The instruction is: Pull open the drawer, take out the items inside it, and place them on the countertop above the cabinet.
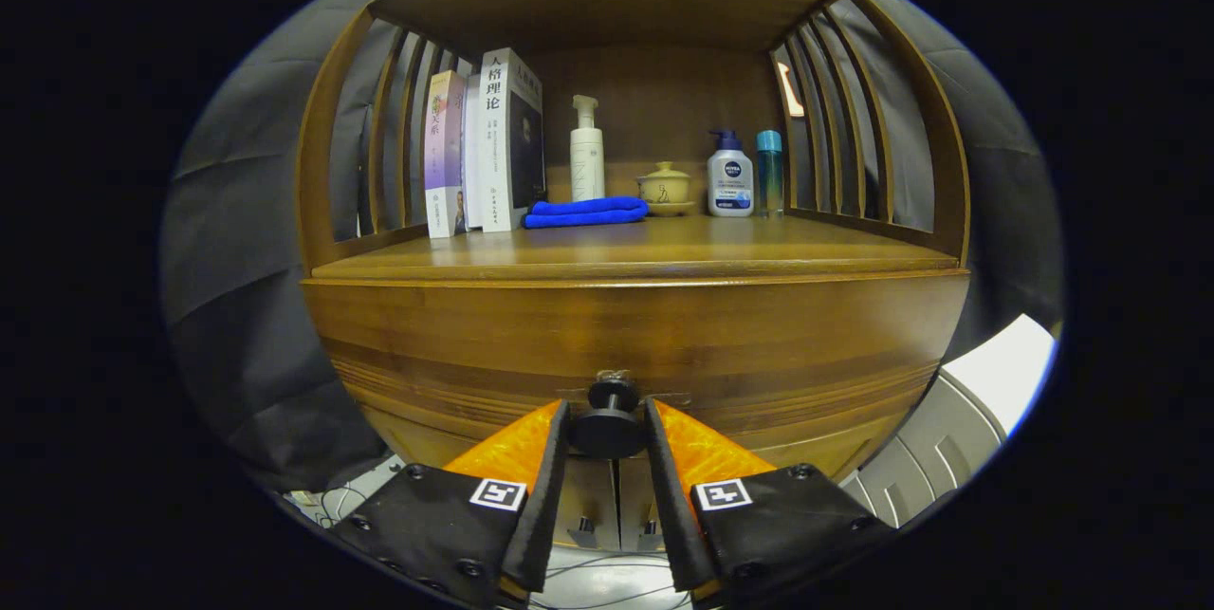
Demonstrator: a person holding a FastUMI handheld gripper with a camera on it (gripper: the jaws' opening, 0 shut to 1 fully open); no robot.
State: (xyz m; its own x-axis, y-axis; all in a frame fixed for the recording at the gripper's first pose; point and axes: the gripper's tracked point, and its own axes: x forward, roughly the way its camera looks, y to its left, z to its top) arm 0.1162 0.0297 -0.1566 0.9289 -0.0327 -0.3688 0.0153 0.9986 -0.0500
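A wooden cabinet faces me, its drawer front (635,335) spanning the width below the countertop (626,254). A round black knob (609,420) sticks out from the middle of the drawer front. My gripper (608,422) has a finger on each side of this knob, and both fingers press against it. The drawer looks closed, flush with the cabinet, and what it holds is hidden.
On the countertop, under a slatted wooden hutch, stand several books (484,150), a white pump bottle (587,153), a folded blue cloth (588,211), a small lidded cup (665,187), a white and blue pump bottle (730,175) and a teal bottle (769,169). Lower cabinet doors (616,506) sit beneath the drawer.
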